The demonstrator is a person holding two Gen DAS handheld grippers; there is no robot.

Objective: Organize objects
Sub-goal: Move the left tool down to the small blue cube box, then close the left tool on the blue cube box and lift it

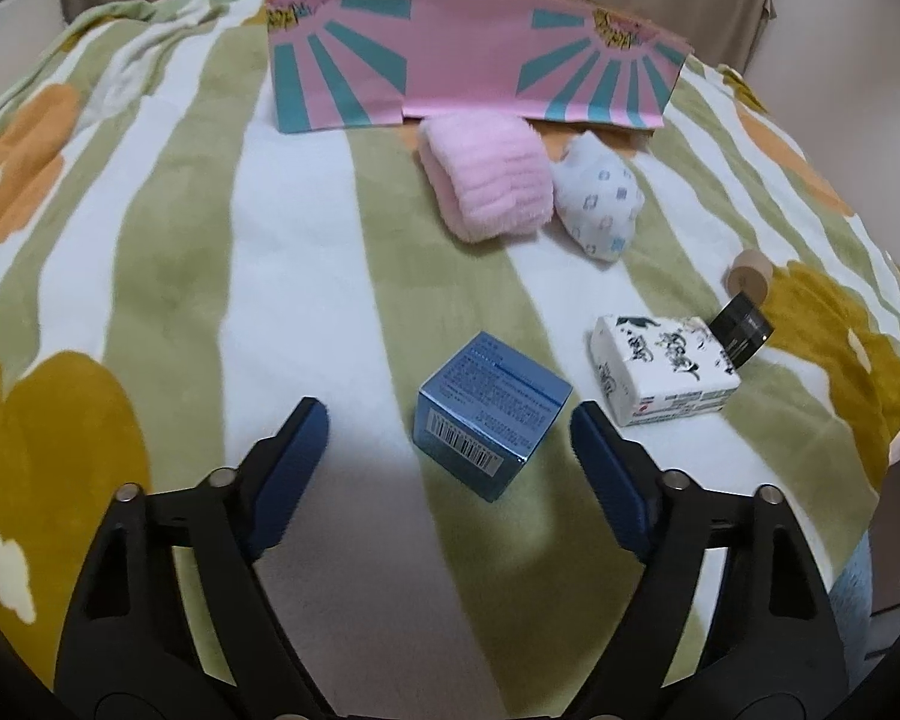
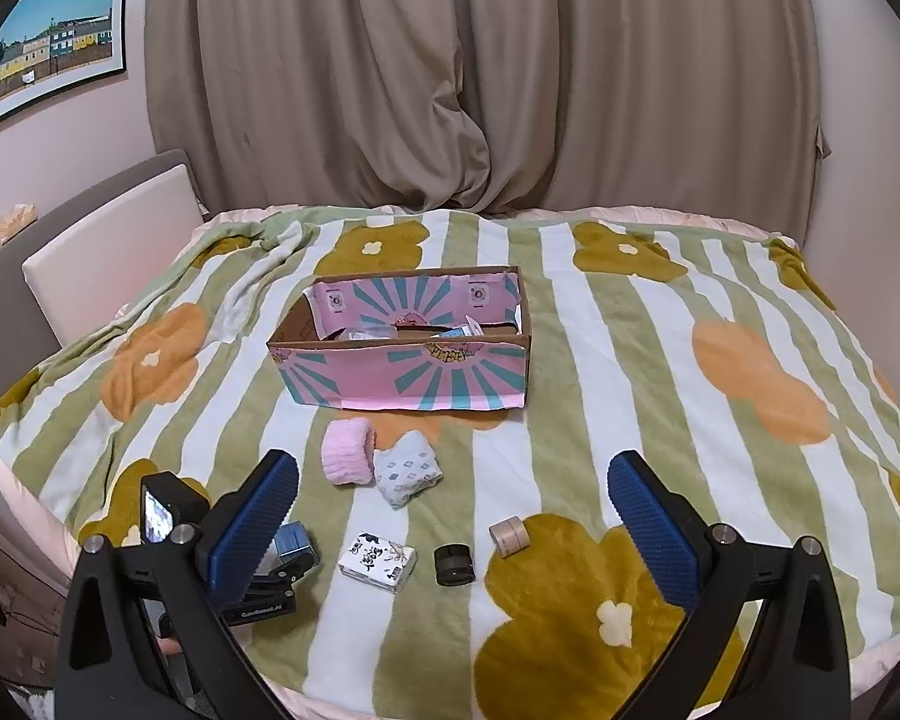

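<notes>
My left gripper [image 1: 450, 426] is open, its blue pads on either side of a small blue box [image 1: 489, 414] on the blanket; the box also shows in the right wrist view [image 2: 294, 543]. A white box with black ink drawings [image 1: 663, 369] [image 2: 378, 561], a black jar [image 1: 741, 330] [image 2: 453, 564], a tan jar [image 1: 750, 279] [image 2: 510, 535], a pink towel roll [image 1: 486, 177] [image 2: 348, 459] and a patterned white cloth [image 1: 597, 201] [image 2: 405, 474] lie loose. The pink and teal cardboard box [image 1: 468, 66] [image 2: 408, 375] stands behind, holding a few items. My right gripper [image 2: 453, 498] is open and empty, high above the blanket.
A green striped blanket with orange and mustard flowers [image 2: 660, 360] covers the surface. Beige curtains [image 2: 480, 72] hang behind. A white chair back [image 2: 108, 252] stands at the left. The blanket's edge drops off at the front and right.
</notes>
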